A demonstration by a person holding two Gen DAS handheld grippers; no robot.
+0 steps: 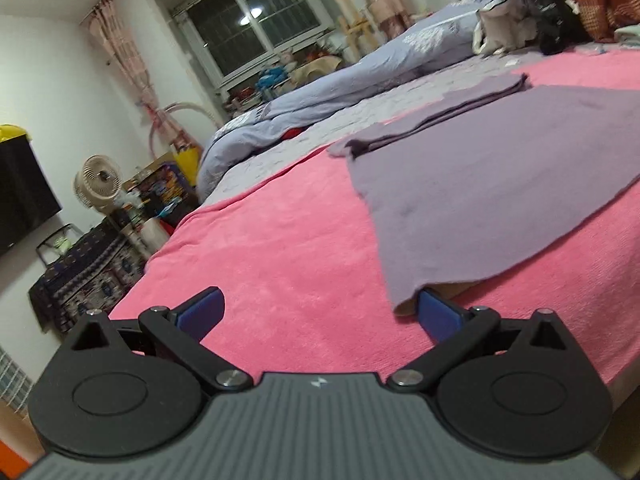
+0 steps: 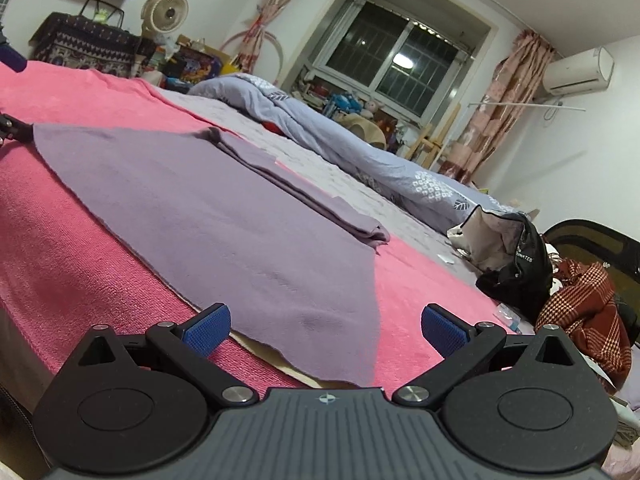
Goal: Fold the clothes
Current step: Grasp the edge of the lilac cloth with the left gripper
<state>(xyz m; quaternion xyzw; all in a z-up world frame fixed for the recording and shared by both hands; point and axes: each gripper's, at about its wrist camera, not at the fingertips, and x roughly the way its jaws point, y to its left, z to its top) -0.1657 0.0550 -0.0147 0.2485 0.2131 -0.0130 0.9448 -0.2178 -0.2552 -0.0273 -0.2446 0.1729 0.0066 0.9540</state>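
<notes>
A purple garment [image 1: 492, 184] lies flat on a pink blanket [image 1: 280, 248] on the bed, with a folded part along its far edge [image 1: 440, 120]. My left gripper [image 1: 320, 312] is open at the bed's front edge; its right finger [image 1: 438, 316] sits at the garment's near corner, which is lifted a little. In the right wrist view the same garment [image 2: 208, 216] spreads ahead. My right gripper [image 2: 326, 330] is open, its jaws on either side of the garment's near corner [image 2: 340, 360], low over the blanket [image 2: 80, 248].
A rumpled blue duvet [image 2: 340, 148] lies along the far side of the bed. A black bag [image 2: 516, 256] and a red plaid cloth [image 2: 584, 312] sit at the right. A fan [image 1: 100, 184], a TV [image 1: 20, 192] and cluttered furniture stand by the wall.
</notes>
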